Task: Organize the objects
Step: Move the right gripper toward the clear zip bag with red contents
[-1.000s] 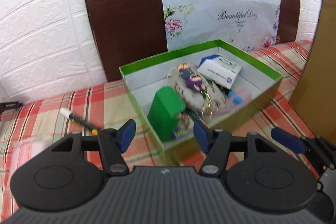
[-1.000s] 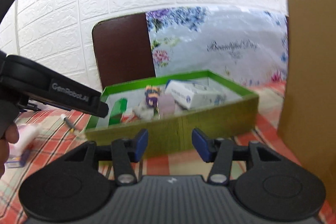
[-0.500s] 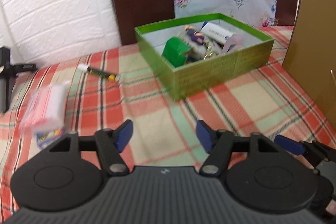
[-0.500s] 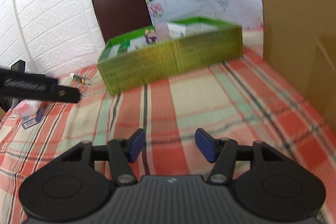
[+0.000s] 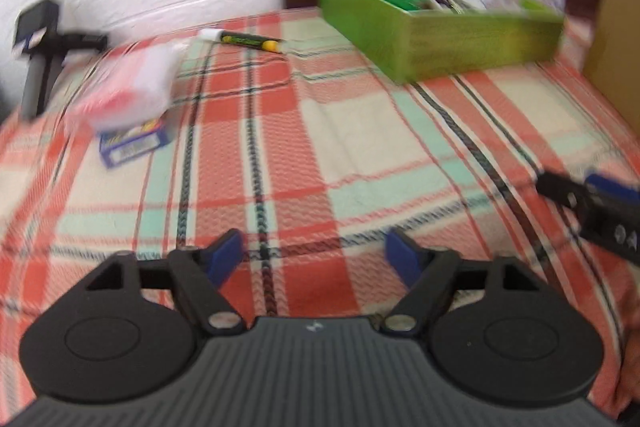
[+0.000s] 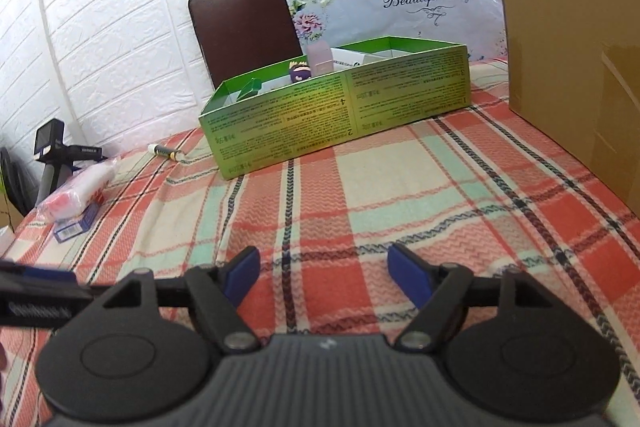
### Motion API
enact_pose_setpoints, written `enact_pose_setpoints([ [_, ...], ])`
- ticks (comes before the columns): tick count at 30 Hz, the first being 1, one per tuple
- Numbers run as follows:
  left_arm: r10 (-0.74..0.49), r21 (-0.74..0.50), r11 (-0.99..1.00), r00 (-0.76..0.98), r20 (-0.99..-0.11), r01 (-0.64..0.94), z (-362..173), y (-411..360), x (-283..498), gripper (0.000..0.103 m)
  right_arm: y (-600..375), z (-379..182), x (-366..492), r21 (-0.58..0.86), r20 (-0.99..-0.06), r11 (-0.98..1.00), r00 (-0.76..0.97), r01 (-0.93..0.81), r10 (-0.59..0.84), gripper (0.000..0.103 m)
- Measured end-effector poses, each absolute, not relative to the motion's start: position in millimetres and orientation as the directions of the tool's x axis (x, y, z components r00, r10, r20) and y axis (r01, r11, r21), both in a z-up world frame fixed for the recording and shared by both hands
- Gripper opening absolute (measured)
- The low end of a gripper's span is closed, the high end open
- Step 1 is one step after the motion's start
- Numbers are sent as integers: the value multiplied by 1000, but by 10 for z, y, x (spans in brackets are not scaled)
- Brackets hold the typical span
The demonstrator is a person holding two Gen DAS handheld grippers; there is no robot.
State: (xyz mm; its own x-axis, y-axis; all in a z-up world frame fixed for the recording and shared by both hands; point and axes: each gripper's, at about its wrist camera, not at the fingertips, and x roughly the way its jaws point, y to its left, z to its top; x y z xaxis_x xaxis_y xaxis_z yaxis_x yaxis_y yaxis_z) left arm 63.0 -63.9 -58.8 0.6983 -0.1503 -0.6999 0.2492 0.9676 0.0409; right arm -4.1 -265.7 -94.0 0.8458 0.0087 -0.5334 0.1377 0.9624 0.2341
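A green box holding several small items stands at the back of the plaid cloth. A black and yellow marker lies left of it. Further left, a clear pink-and-white packet rests on a small blue box. My left gripper hovers low over bare cloth, jaws opening, nothing between them. My right gripper also hangs over bare cloth with its jaws opening and empty. The right gripper's fingers show at the left view's right edge.
A tall cardboard box walls off the right side. A brown chair back with a flowered bag stands behind the green box. A black stand sits off the cloth's left edge, against the white brick wall.
Both grippers pulled back from the green box and sank toward the cloth, their jaws spreading wider. The left view swung left, bringing the packet and blue box closer.
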Motion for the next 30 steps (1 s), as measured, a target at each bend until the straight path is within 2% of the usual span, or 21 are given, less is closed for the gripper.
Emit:
enact_pose_setpoints([
  [2, -156, 31, 970, 714, -683, 242, -637, -594, 652, 98, -2664, -941, -37, 241, -532, 962, 846, 131, 18, 78],
  [4, -161, 44, 967, 739, -654, 250, -687, -585, 640, 103, -2671, -942, -33, 249, -530, 960, 847, 125, 27, 80],
  [8, -175, 50, 965, 775, -607, 257, -741, -560, 595, 103, -2704, -946, -49, 275, -518, 954, 854, 117, 45, 80],
  [18, -174, 51, 967, 792, -585, 250, -759, -550, 554, 103, -2775, -953, -82, 332, -496, 937, 865, 107, 77, 86],
  [30, -178, 42, 968, 794, -581, 248, -759, -544, 565, 103, -2701, -959, -33, 294, -516, 951, 853, 93, 76, 93],
])
